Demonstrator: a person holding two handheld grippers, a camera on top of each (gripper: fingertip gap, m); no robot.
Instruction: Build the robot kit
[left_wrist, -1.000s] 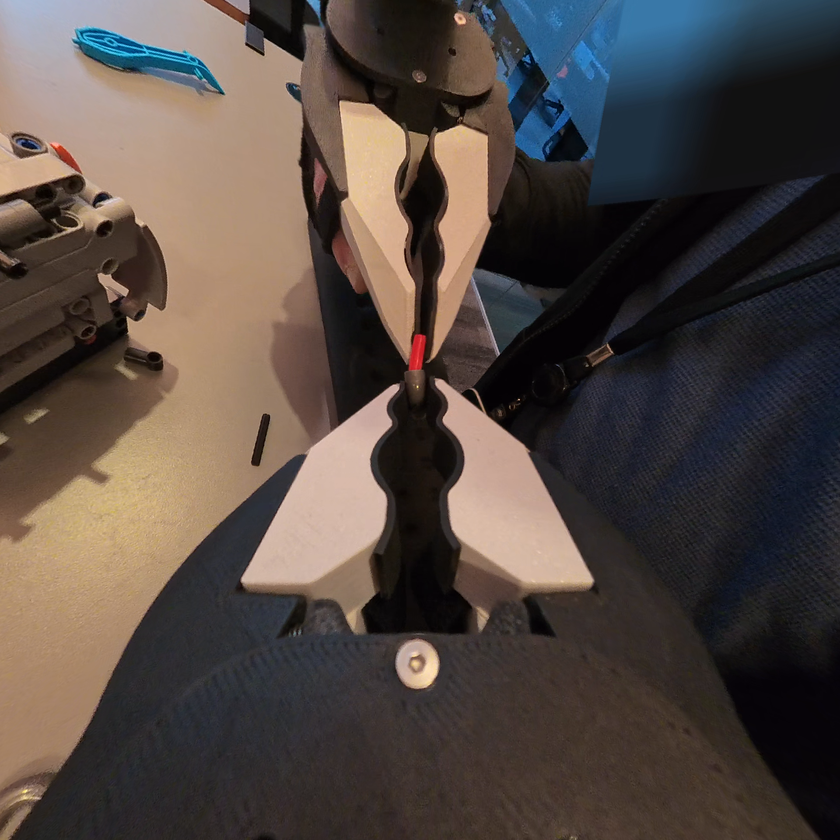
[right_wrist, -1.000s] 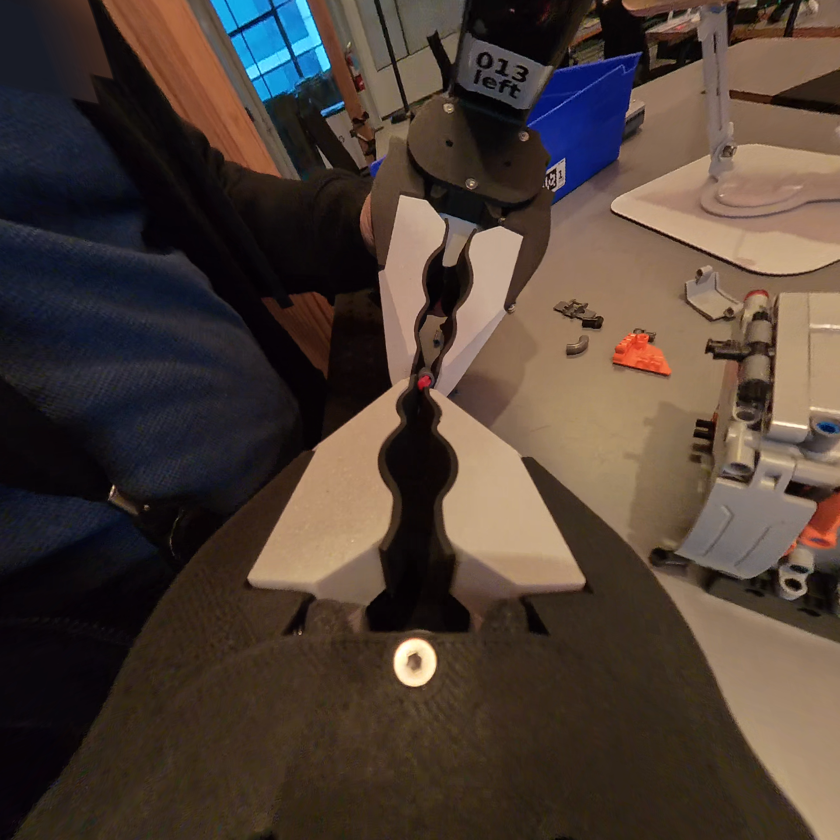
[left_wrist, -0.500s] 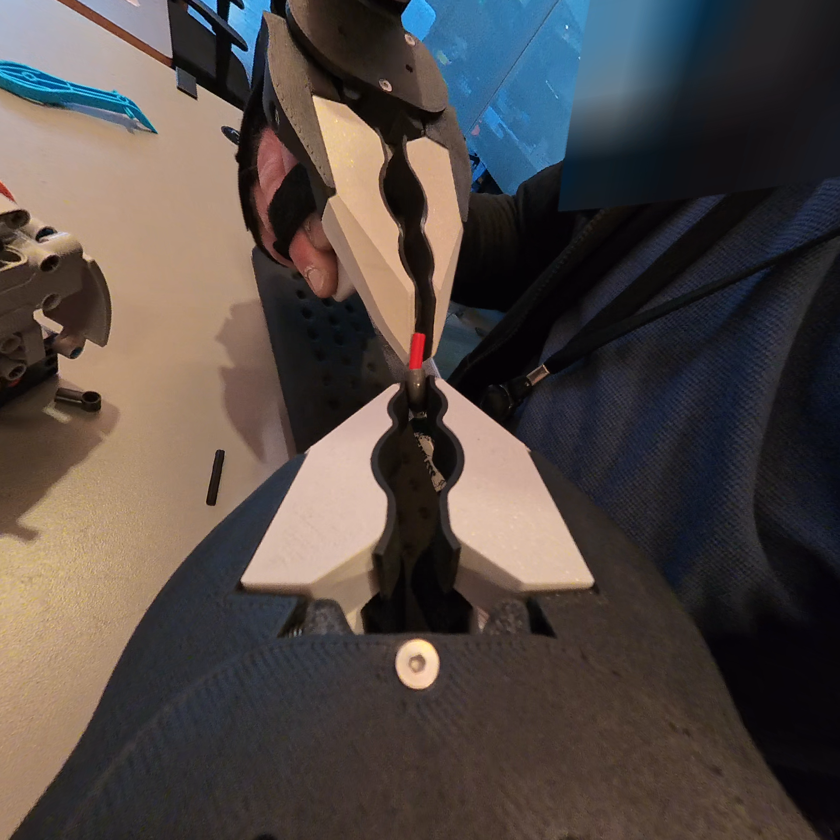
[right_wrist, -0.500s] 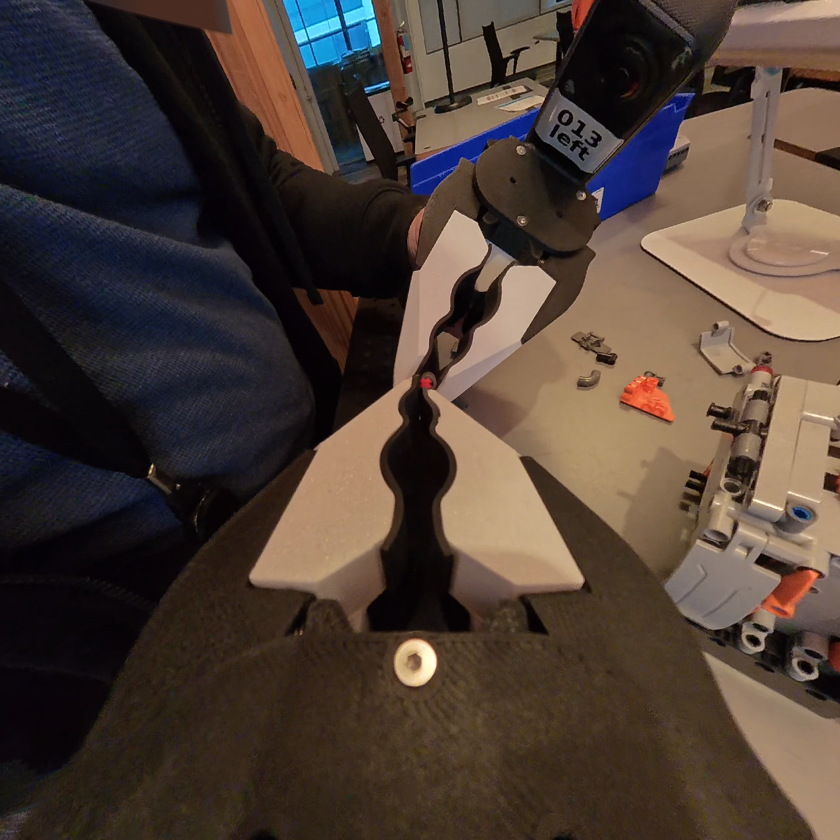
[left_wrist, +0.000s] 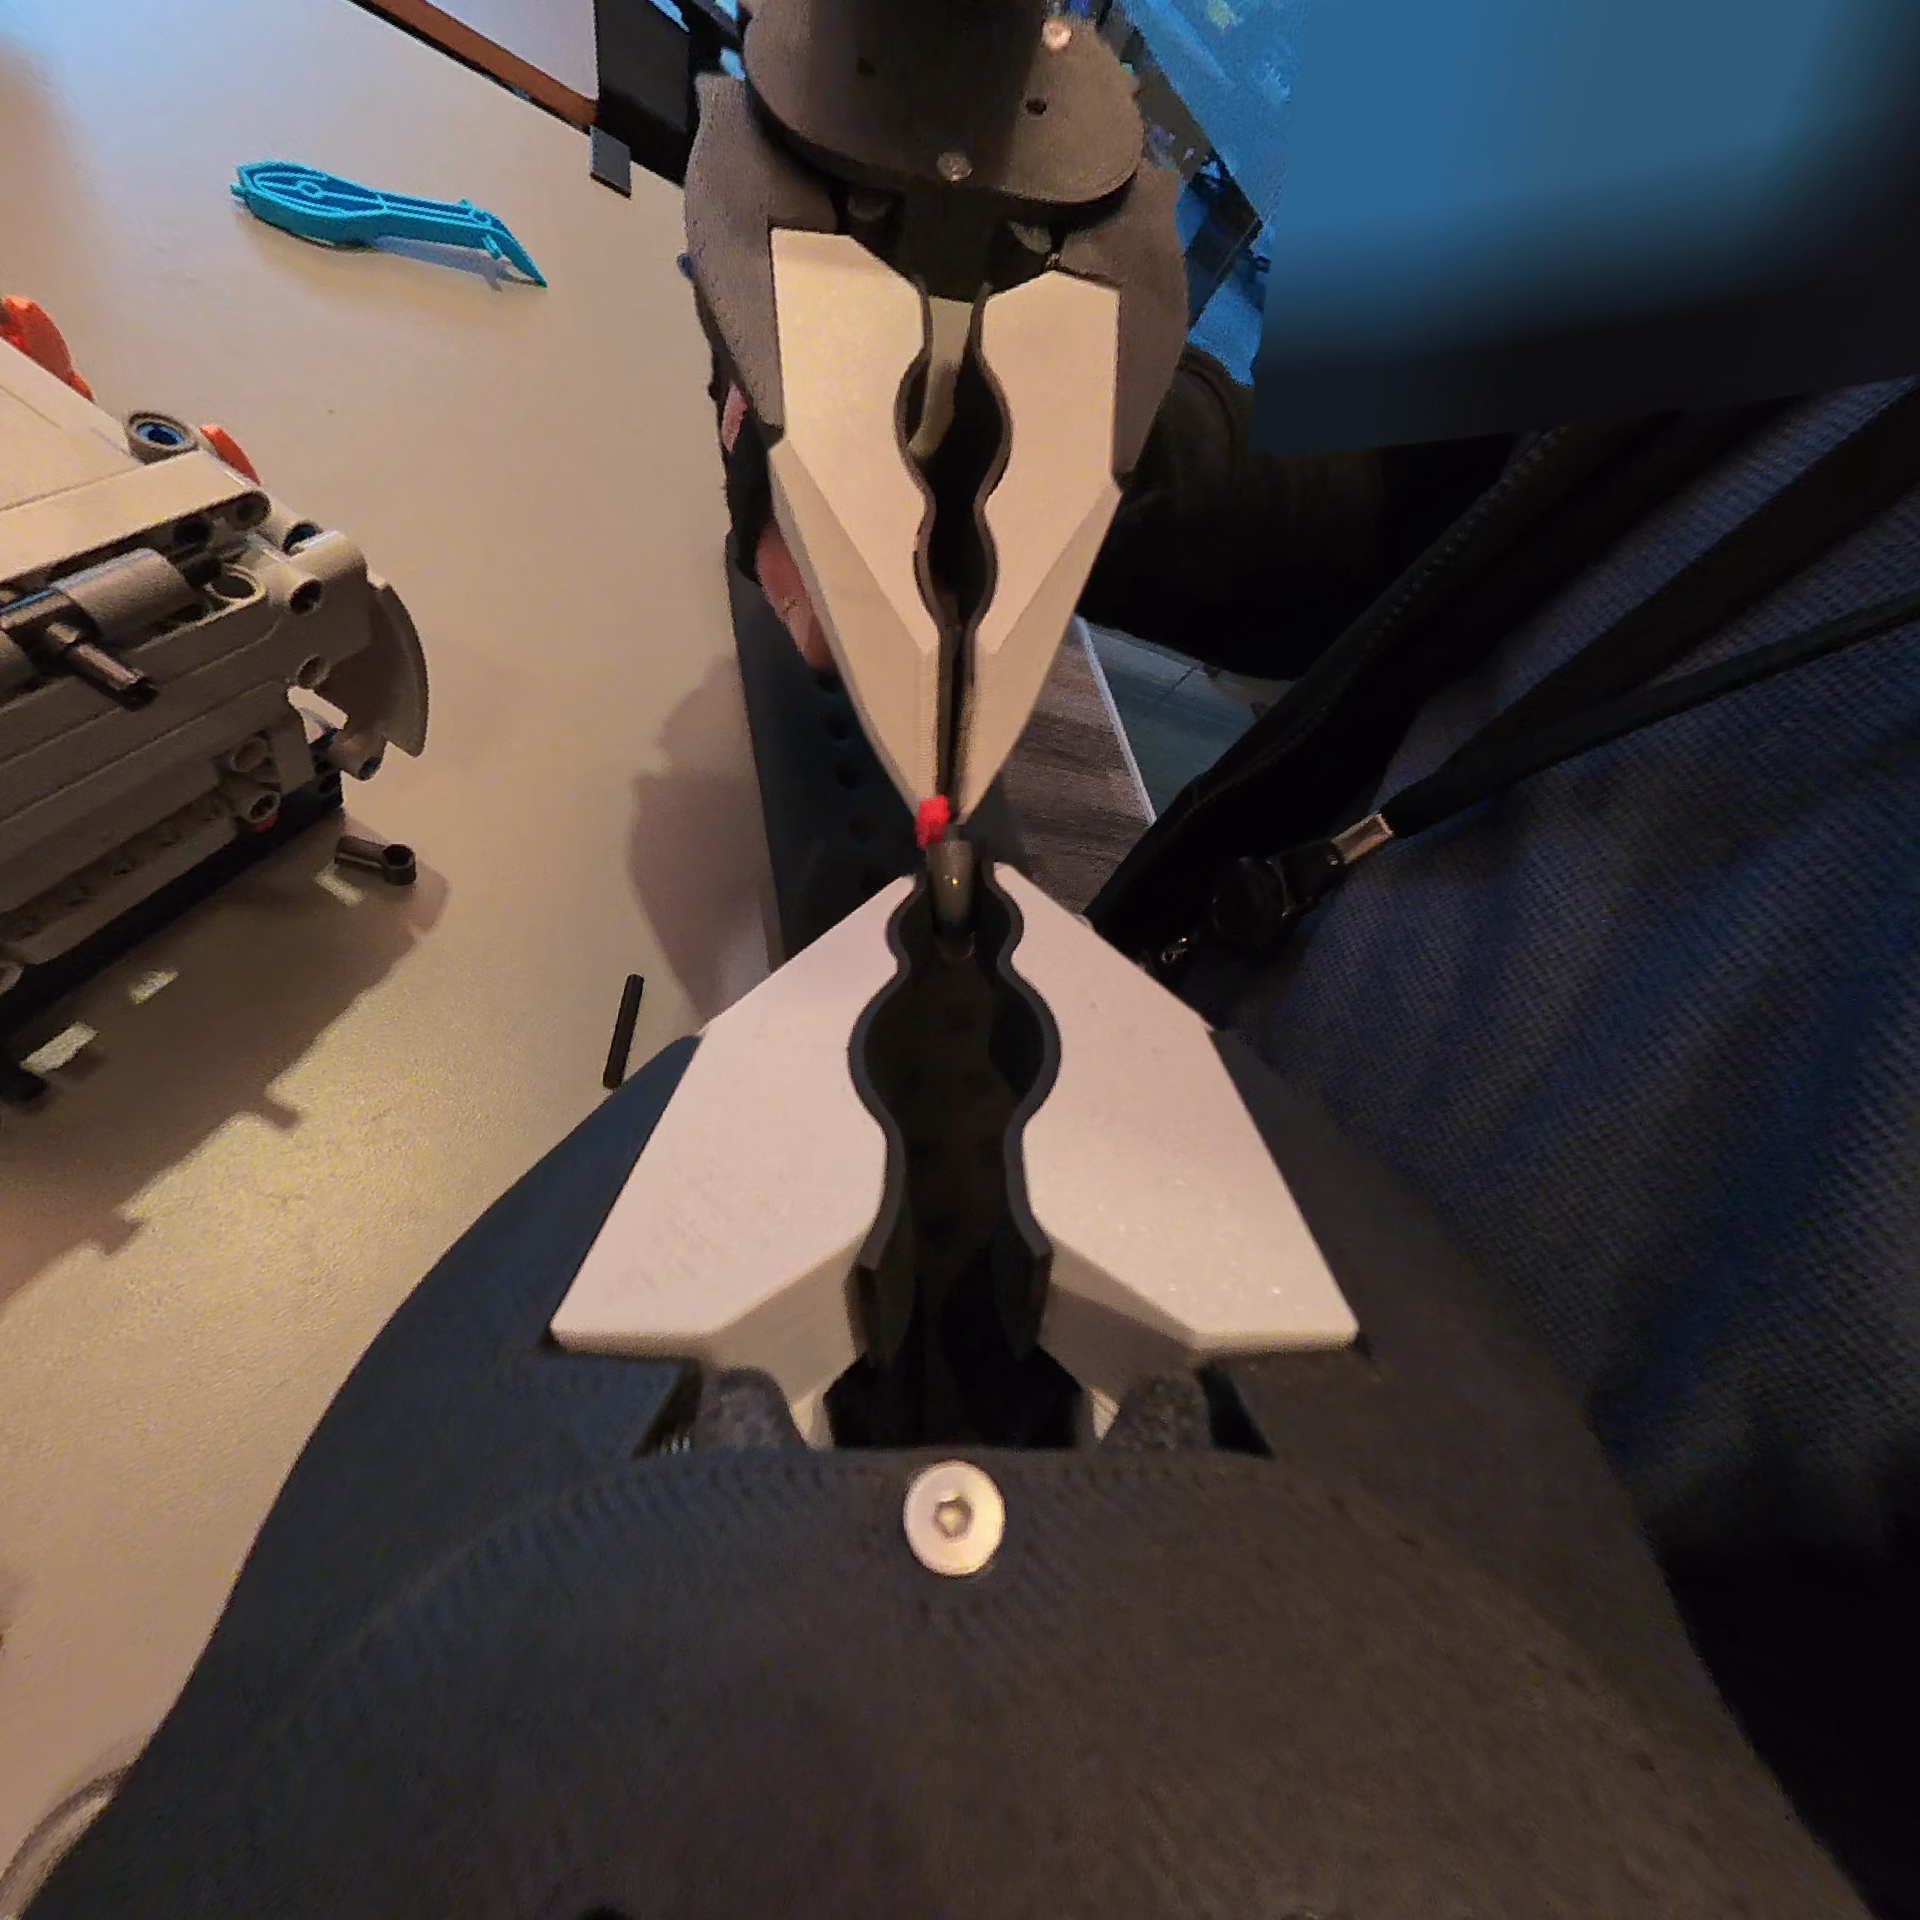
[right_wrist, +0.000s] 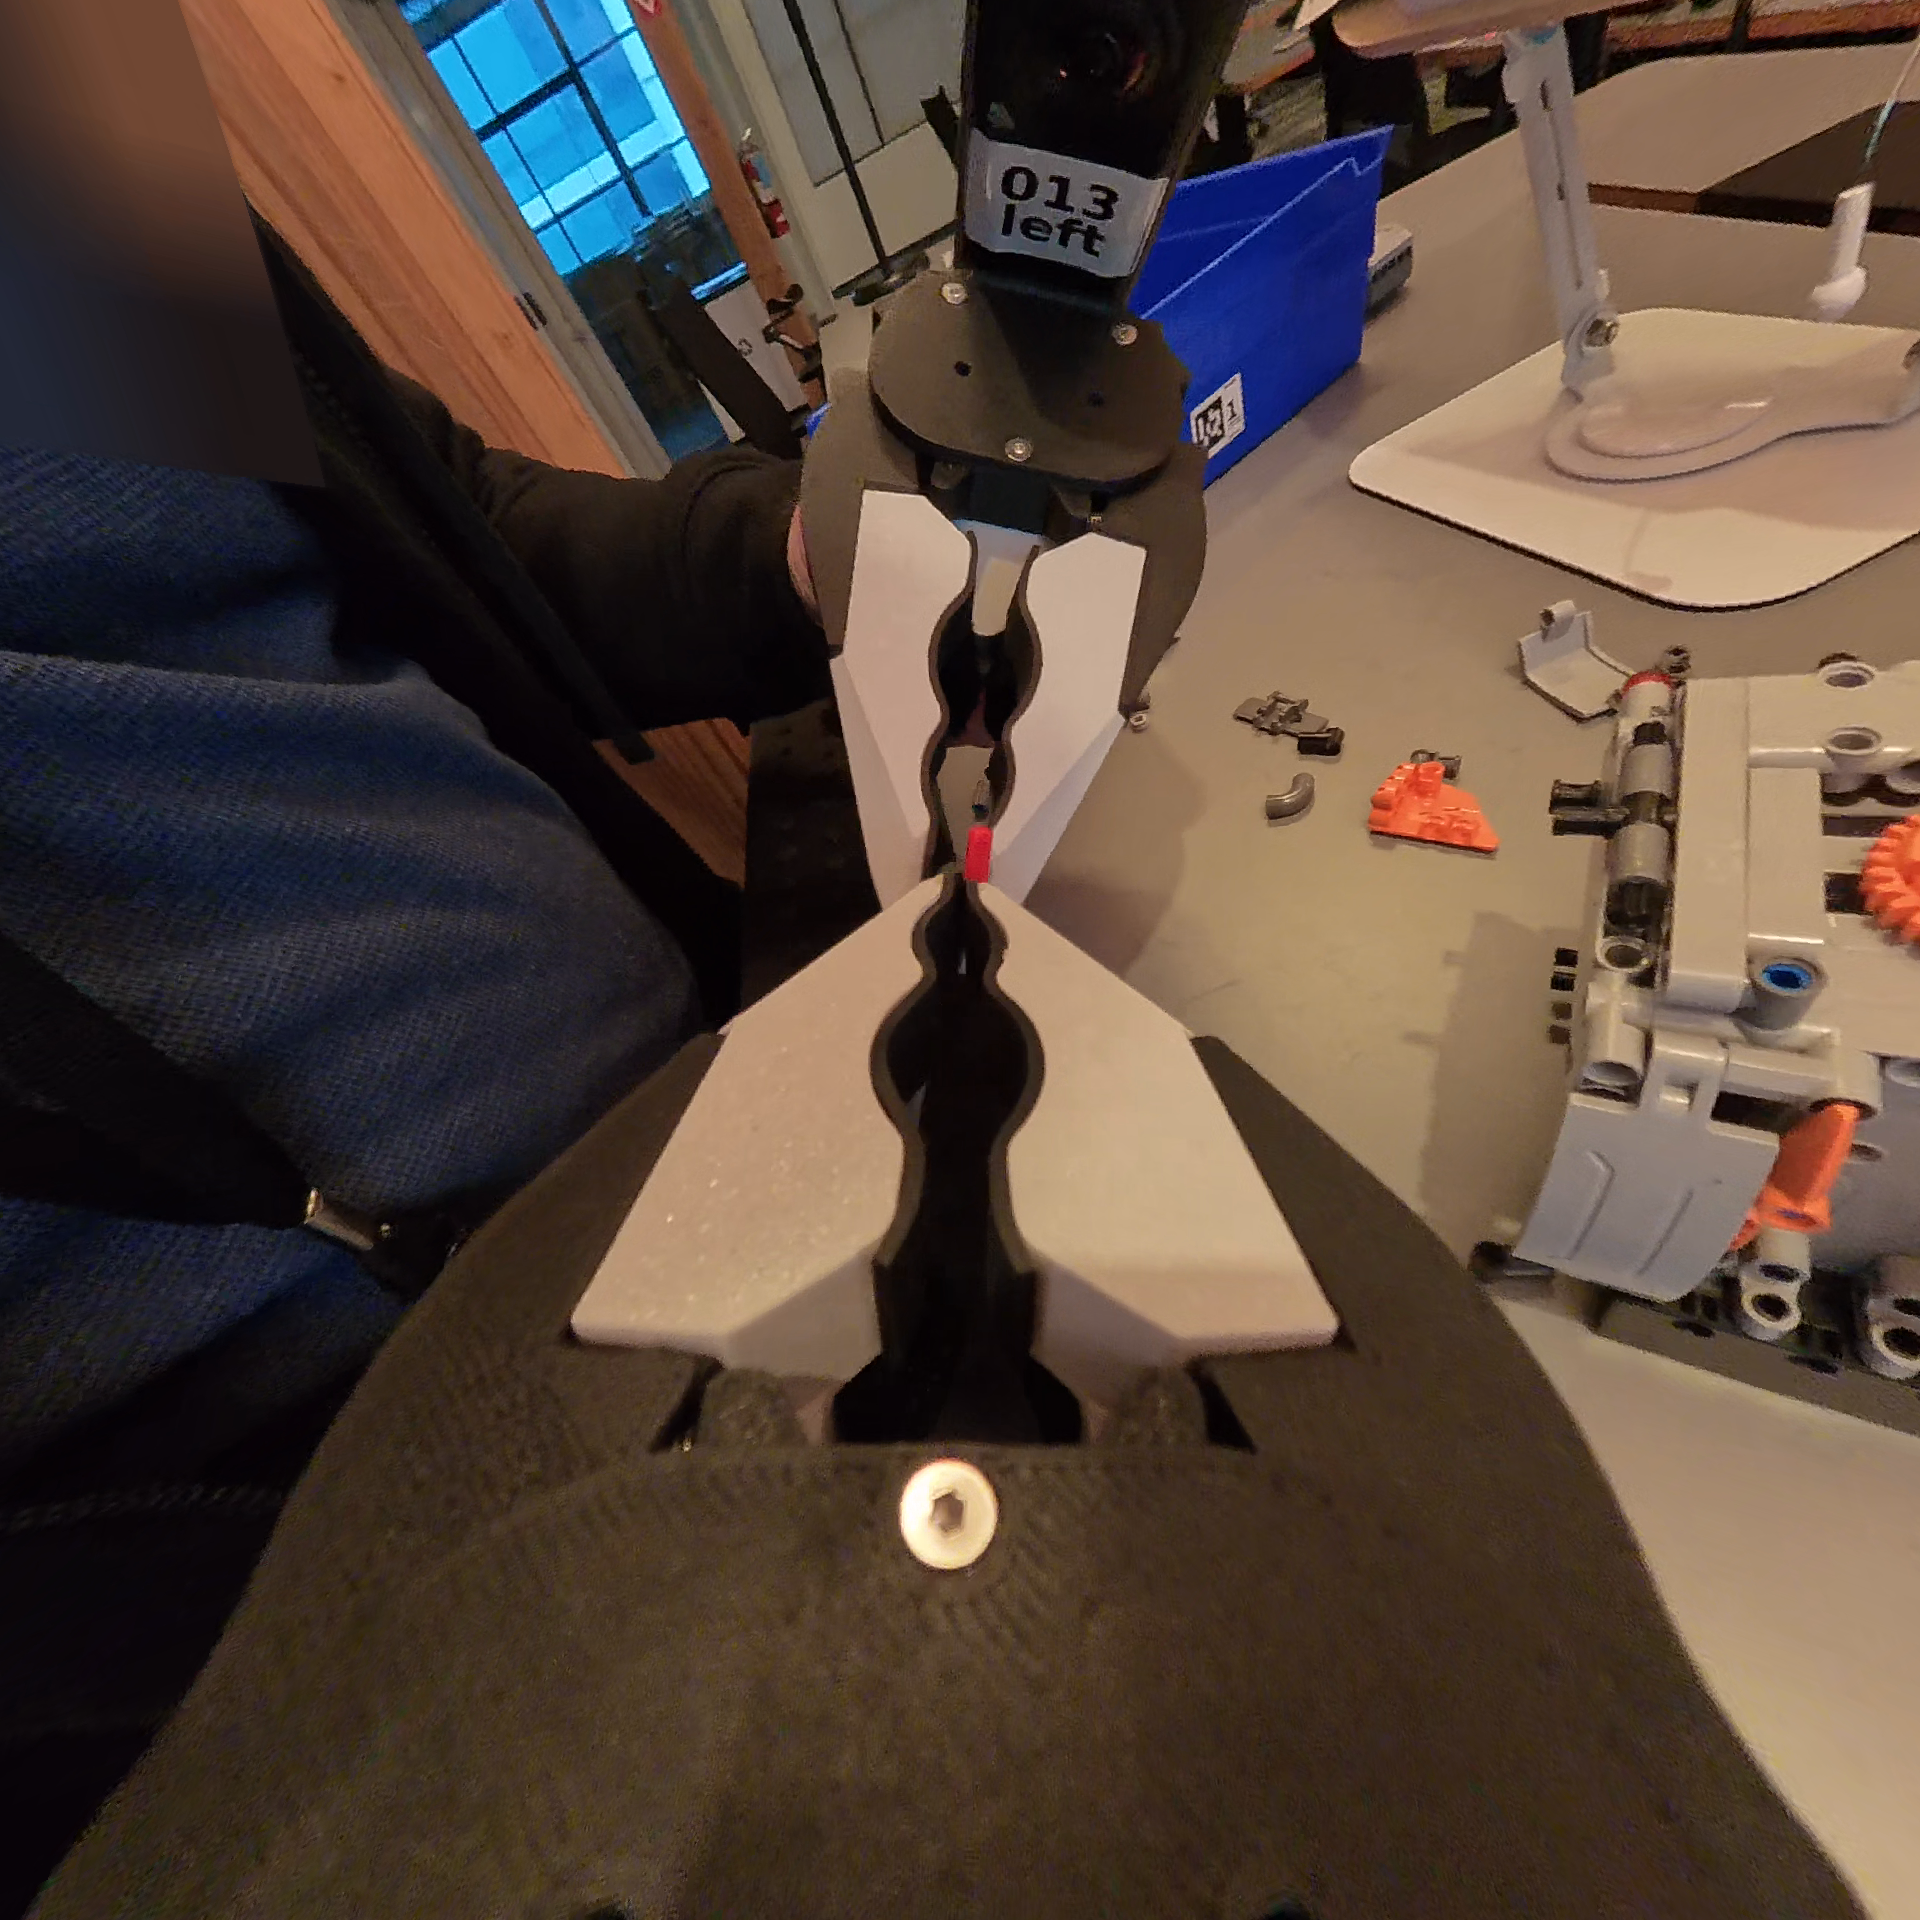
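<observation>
My left gripper (left_wrist: 951, 883) is shut on a small grey connector (left_wrist: 951, 868) that sticks out of its tips. My right gripper (right_wrist: 966, 883) is shut on a short red axle (right_wrist: 977, 854). The two grippers point tip to tip in the air in front of a person's blue sweater, just off the table edge. In the left wrist view the right gripper (left_wrist: 945, 795) comes from above and the red axle (left_wrist: 933, 821) meets the grey connector's end. In the right wrist view the left gripper (right_wrist: 961, 831) faces me.
A grey brick-built model (left_wrist: 187, 675) stands on the table and shows in the right wrist view (right_wrist: 1714, 987). A teal tool (left_wrist: 384, 218), a black pin (left_wrist: 621, 1029), an orange piece (right_wrist: 1434, 810), a blue bin (right_wrist: 1268, 270) and a white stand base (right_wrist: 1662, 447) lie around. My left and right fingertips are right by each other. Left tips and right tips are each some 20 cm from the orange piece (right_wrist: 1434, 810).
Both grippers tilted together and swung back, staying tip to tip. Less of the red axle shows between the tips in the left wrist view than before.
</observation>
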